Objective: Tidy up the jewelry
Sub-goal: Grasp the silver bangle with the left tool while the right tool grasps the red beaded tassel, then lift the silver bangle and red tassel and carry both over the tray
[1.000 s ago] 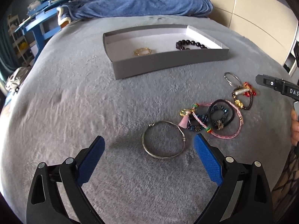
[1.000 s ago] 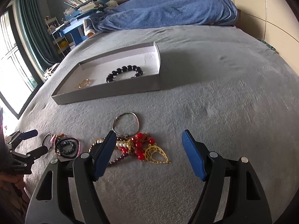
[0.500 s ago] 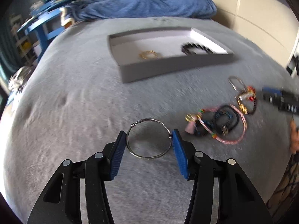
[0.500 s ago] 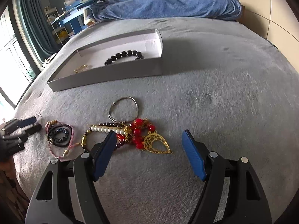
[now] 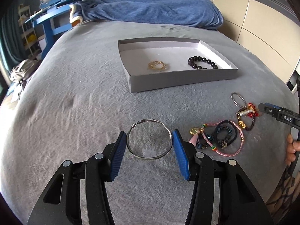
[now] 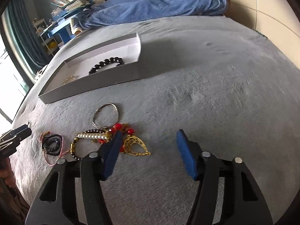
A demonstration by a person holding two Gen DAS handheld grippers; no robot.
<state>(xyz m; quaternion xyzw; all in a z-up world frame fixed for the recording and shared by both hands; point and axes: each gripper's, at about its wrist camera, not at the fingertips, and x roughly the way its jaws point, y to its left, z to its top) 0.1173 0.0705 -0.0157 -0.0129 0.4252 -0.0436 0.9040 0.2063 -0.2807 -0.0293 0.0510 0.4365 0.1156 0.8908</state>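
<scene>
The left gripper (image 5: pixel 149 146) jaws clamp a silver wire bangle (image 5: pixel 149 139), well short of the grey tray (image 5: pixel 180 77). The right gripper (image 6: pixel 148 151) jaws, just closing, stand half-open over the bed (image 6: pixel 215 93), gripping nothing, beside a gold pendant (image 6: pixel 136 146).

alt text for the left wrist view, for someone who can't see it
The left gripper has its blue pads closed on a silver wire bangle above a grey blanket. Beyond sits a shallow grey box holding a gold bracelet and a dark beaded bracelet; tangled bracelets lie to the right.
</scene>
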